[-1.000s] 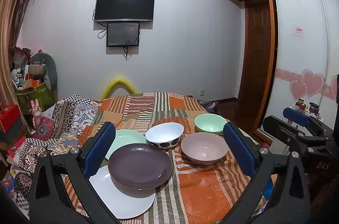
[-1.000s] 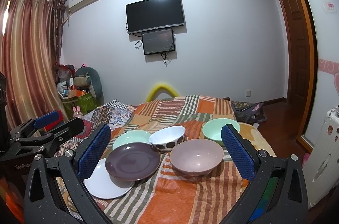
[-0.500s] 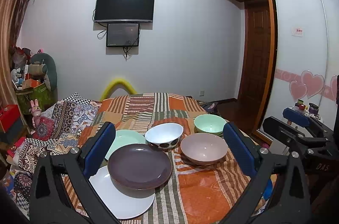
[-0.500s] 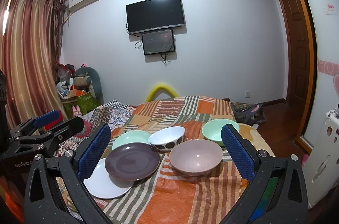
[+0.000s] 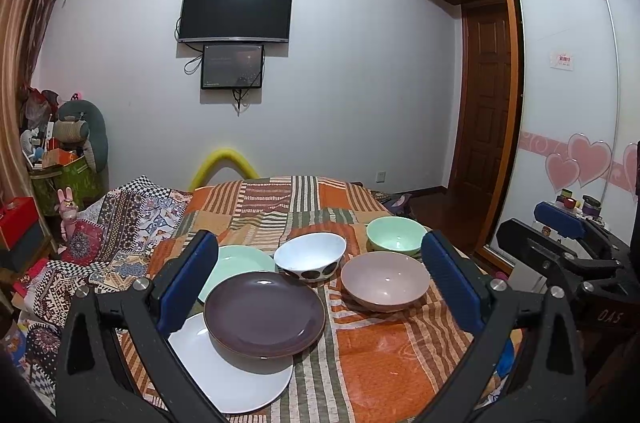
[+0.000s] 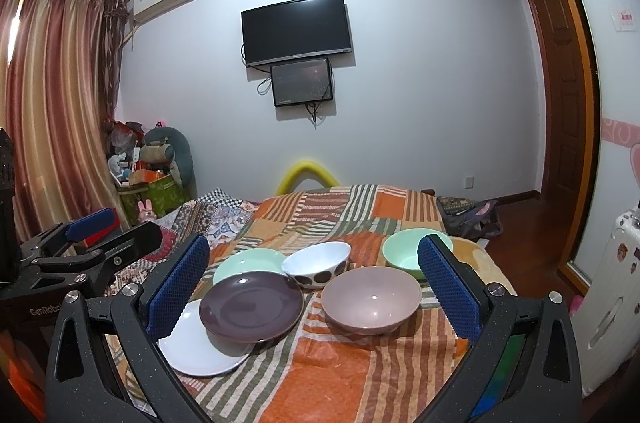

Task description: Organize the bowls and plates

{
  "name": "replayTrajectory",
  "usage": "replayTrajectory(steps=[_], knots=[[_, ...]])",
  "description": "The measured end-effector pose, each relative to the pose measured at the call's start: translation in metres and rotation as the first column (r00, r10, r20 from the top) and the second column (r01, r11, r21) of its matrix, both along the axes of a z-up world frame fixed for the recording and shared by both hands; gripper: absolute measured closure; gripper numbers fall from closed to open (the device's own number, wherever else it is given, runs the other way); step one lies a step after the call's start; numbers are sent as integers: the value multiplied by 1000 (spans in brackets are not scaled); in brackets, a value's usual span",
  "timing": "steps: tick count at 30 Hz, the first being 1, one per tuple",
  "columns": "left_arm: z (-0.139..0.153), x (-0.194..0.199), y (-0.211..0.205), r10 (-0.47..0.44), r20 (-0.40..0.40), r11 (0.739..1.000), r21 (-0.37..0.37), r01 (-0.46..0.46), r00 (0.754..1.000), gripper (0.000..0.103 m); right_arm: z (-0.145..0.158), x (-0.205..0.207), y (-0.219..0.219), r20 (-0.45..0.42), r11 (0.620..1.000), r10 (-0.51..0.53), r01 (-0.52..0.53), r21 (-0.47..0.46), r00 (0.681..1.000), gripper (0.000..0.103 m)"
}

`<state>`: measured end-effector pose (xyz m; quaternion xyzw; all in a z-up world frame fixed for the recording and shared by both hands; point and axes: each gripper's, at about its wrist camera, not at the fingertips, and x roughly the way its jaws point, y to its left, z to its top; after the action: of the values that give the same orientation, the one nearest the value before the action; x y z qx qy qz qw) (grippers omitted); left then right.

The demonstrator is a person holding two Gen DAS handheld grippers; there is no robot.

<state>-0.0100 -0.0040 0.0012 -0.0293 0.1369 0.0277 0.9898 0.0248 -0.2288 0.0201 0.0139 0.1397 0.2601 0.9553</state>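
On the striped bedspread (image 5: 380,363) a dark purple plate (image 5: 264,313) overlaps a white plate (image 5: 236,383) and a pale green plate (image 5: 240,261). To their right stand a white spotted bowl (image 5: 311,257), a mauve bowl (image 5: 385,281) and a green bowl (image 5: 396,234). My left gripper (image 5: 320,283) is open and empty, held back above the near edge. My right gripper (image 6: 316,287) is open and empty too. In the right wrist view the purple plate (image 6: 251,305), mauve bowl (image 6: 371,299) and green bowl (image 6: 404,253) lie ahead between the fingers.
A patterned quilt (image 5: 120,223) lies left of the dishes. Boxes and toys (image 5: 60,163) crowd the left wall. A wardrobe with sliding doors (image 5: 568,103) and a wooden door (image 5: 488,103) stand on the right. A TV (image 5: 235,13) hangs on the far wall.
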Motion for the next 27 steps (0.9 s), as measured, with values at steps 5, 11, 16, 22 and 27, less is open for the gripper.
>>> replayTrajectory(steps=[5, 11, 16, 22, 27], knots=[[0, 0, 0, 0, 0, 1000, -1, 0, 1000, 0, 0, 1, 0, -2, 1000, 1, -1, -1, 1000, 0], [-1, 0, 1, -5, -3, 1000, -4, 5, 1000, 0, -1, 0, 0, -1, 1000, 0, 0, 0, 1000, 0], [-4, 3, 3, -21, -19, 1000, -16, 21, 1000, 0, -4, 1, 2, -5, 1000, -5, 5, -1, 1000, 0], [-17, 18, 9, -21, -70, 999, -26, 19, 997, 0, -17, 14, 4, -71, 1000, -4, 4, 1, 997, 0], [-38, 38, 25, -5, -148, 999, -53, -3, 989, 0, -35, 30, 11, -144, 1000, 2, -3, -10, 990, 0]])
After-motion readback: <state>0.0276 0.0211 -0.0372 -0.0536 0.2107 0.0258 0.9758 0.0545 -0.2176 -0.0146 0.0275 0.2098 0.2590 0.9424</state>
